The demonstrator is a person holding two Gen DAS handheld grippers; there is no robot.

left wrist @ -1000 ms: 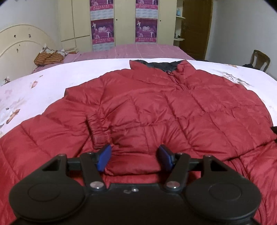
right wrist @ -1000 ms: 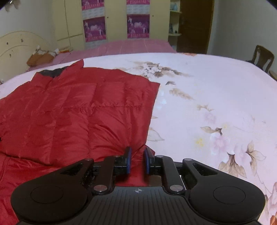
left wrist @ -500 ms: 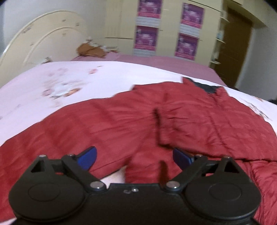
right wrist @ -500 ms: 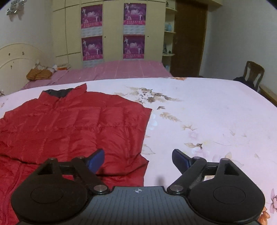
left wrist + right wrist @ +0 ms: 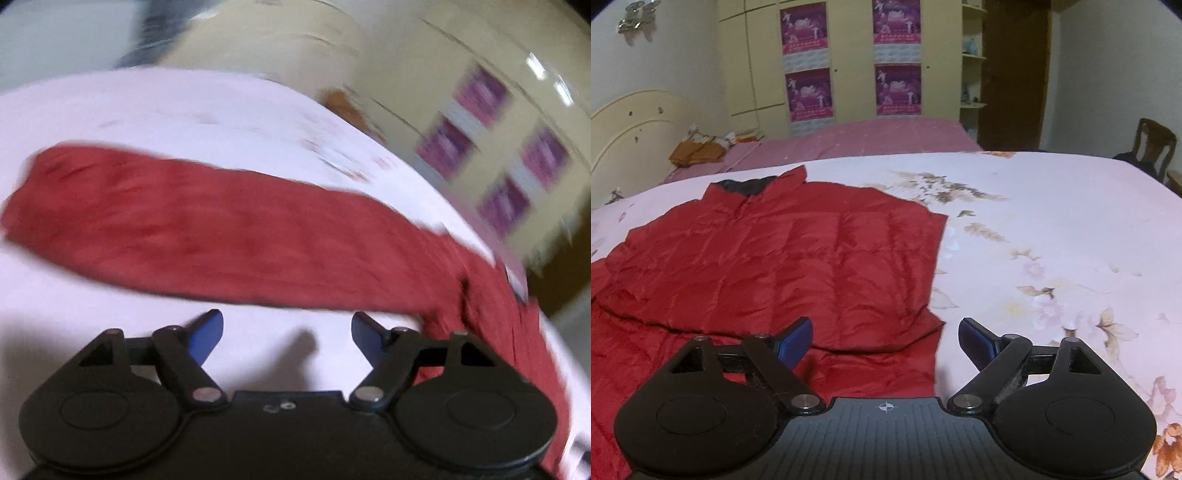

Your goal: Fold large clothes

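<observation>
A red puffer jacket lies on the floral bedspread, its right side folded in with a straight edge and its dark collar at the far end. My right gripper is open and empty just above the jacket's near right corner. In the blurred, tilted left wrist view one long red sleeve stretches across the bedspread. My left gripper is open and empty over bare bedspread just short of the sleeve.
A second bed with a pink cover stands beyond, with a cream headboard at left. A yellow wardrobe with purple posters lines the back wall. A wooden chair stands at right.
Both grippers opened and let go of the jacket. The right gripper rose and drew back. The left gripper swung left toward the outstretched sleeve and tilted, blurring its view.
</observation>
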